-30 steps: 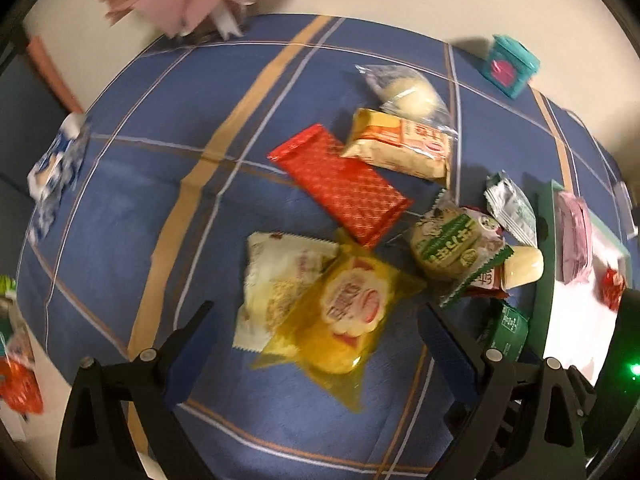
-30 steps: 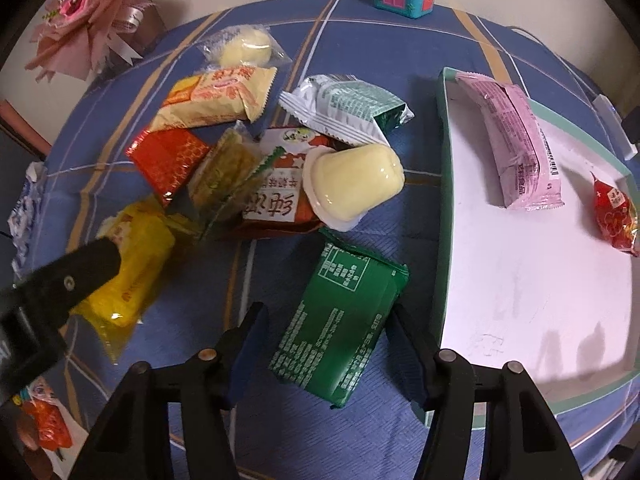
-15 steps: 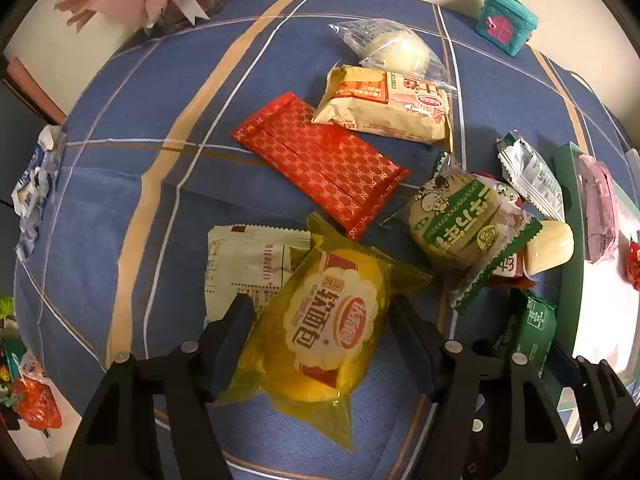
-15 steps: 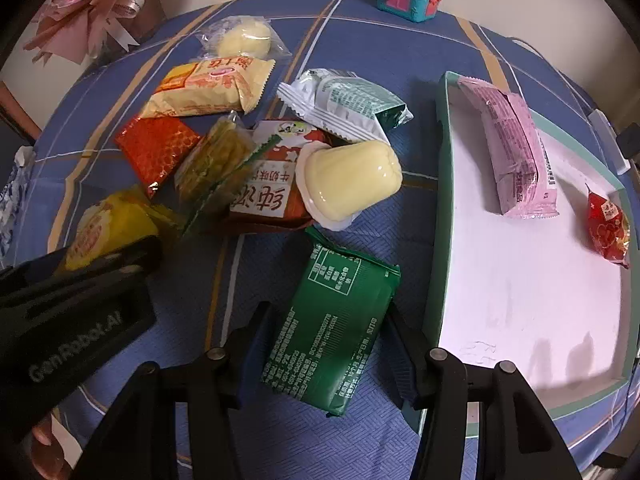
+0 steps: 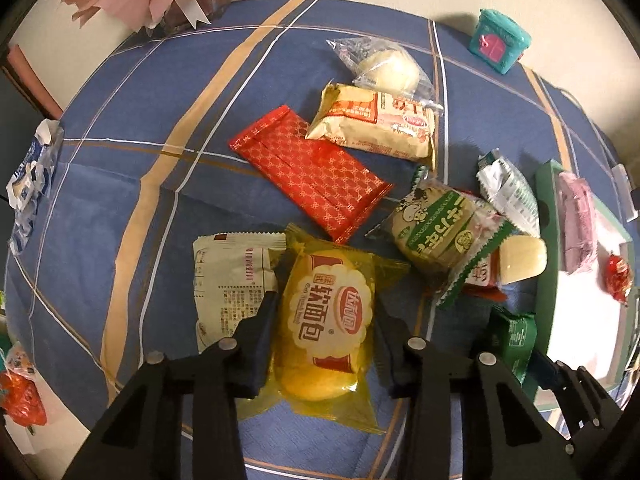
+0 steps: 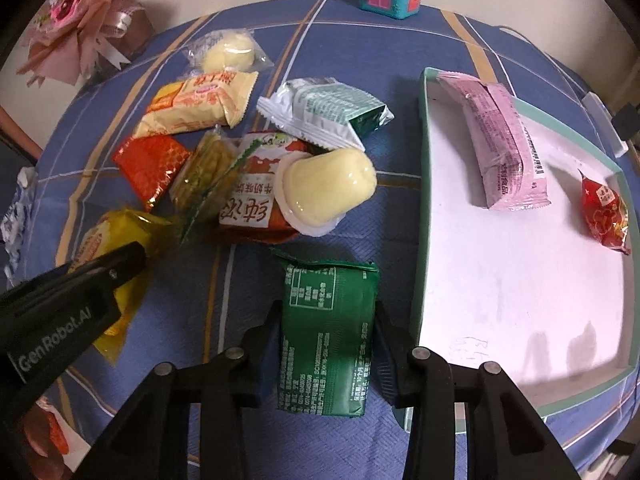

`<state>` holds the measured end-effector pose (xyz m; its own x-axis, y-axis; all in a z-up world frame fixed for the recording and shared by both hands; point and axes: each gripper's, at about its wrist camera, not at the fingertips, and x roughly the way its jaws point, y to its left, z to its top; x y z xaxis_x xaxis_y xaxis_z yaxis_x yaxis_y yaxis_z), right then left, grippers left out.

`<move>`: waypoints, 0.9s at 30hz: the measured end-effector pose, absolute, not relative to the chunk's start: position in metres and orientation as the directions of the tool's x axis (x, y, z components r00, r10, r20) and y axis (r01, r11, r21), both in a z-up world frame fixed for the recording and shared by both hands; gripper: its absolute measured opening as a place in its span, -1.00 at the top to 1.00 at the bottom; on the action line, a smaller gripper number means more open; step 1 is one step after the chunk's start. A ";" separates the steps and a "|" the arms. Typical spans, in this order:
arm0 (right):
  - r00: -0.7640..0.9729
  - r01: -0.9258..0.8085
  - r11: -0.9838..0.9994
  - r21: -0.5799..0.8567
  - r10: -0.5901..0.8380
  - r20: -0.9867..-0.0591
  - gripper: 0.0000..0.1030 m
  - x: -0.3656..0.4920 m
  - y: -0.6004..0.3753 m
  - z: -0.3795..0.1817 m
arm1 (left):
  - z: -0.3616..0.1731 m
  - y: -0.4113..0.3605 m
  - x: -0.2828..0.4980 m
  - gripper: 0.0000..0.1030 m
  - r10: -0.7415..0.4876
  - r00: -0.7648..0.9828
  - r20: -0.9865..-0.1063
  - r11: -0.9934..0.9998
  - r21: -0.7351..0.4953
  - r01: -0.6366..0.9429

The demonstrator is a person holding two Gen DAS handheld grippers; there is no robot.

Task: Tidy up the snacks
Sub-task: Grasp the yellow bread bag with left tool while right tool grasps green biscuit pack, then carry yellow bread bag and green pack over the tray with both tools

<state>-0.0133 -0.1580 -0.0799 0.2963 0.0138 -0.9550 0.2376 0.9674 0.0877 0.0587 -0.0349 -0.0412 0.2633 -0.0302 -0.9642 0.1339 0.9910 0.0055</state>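
Left wrist view. Your left tool points steeply down, jaws closing on the yellow bread pack; both pads already flank its sides and look to be touching the film. The pack sits at 6 o'clock of the snack cluster, overlapping the white sachet at its 9 o'clock. Risk: the film is loose and slick, so you may pinch wrapper only and the bread could slide out on the lift; the left finger also sits on the sachet edge and could drag it along. The red foil pack lies just beyond at 12 o'clock, apart from the jaws. Open blue cloth on the worktop runs from 9 to 11 o'clock.

Right wrist view. Your right tool is closing on the green packet, which stands between the pads at 6 o'clock, pads against its long sides. The tray has its green rim just beside the right finger at 3 o'clock. Risk: swing across too low and the packet or finger clips that rim. Risk two: your left tool sits near at 8 o'clock; lifting both together could cross paths. The jelly cup perches on the pile at 12 o'clock, likely to roll if nudged. Tray floor is mostly free; the pink bar and red candy hold the far side at 1 to 2 o'clock.
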 end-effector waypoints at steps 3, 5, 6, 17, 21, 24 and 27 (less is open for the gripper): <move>0.316 0.244 0.964 0.102 0.020 -0.949 0.17 -0.014 -0.162 -0.072 | -0.028 -0.030 0.058 0.15 -0.059 0.284 -0.957 0.992 -0.025 0.121; 0.334 0.248 0.962 0.114 0.025 -0.942 0.17 -0.015 -0.166 -0.064 | -0.017 -0.029 0.058 0.15 -0.072 0.308 -0.949 0.992 -0.037 0.118; 0.341 0.248 0.961 0.118 0.027 -0.940 0.17 -0.015 -0.167 -0.061 | -0.012 -0.029 0.057 0.15 -0.076 0.321 -0.944 0.992 -0.040 0.117; 0.416 0.235 0.961 0.147 0.038 -0.909 0.17 -0.023 -0.176 -0.017 | 0.015 -0.023 0.052 0.15 -0.115 0.402 -0.908 0.993 -0.092 0.076; 0.422 0.243 0.959 0.147 0.033 -0.906 0.17 -0.033 -0.182 -0.010 | 0.014 -0.034 0.049 0.15 -0.130 0.408 -0.904 0.991 -0.103 0.087; 0.418 0.268 0.951 0.153 0.029 -0.908 0.17 -0.035 -0.193 -0.011 | 0.013 -0.045 0.046 0.15 -0.141 0.407 -0.903 0.989 -0.106 0.107; 0.410 0.308 0.941 0.143 0.005 -0.912 0.17 -0.040 -0.208 -0.011 | 0.013 -0.061 0.040 0.15 -0.155 0.403 -0.902 0.985 -0.109 0.135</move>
<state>-0.0396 -0.2078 -0.0111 0.4098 0.0048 -0.9122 0.3078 0.9406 0.1432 0.0397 -0.0605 0.0130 0.4033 -0.1552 -0.9018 0.1348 0.9848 -0.1092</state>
